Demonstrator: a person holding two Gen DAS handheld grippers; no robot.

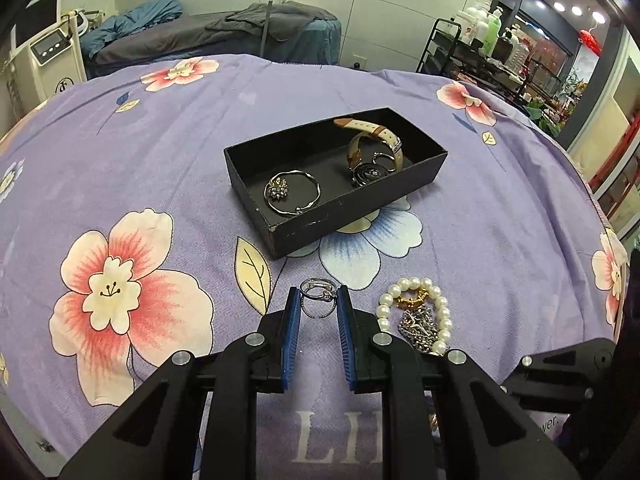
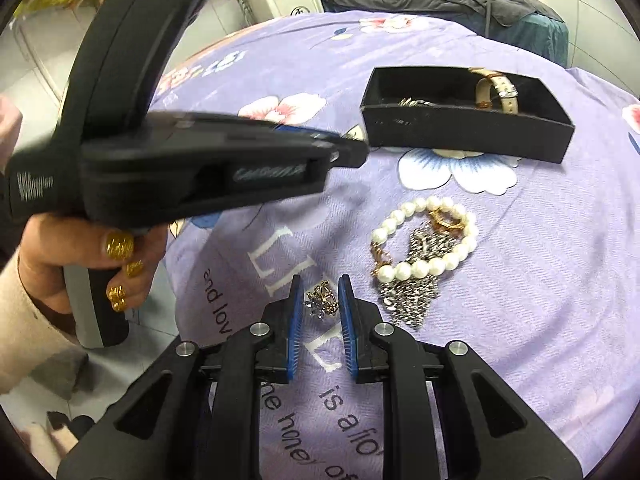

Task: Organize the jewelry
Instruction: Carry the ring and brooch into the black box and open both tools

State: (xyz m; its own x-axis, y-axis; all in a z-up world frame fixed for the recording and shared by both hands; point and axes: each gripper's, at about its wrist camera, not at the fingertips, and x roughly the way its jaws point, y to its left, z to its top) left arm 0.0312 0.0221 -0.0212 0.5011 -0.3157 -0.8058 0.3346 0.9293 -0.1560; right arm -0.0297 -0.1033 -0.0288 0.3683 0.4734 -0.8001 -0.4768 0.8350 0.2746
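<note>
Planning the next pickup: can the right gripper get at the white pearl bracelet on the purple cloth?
Probably yes. The white pearl bracelet lies uncovered just ahead-right of the right gripper, whose blue fingers already bracket a small gold brooch; that may need handling first.
</note>
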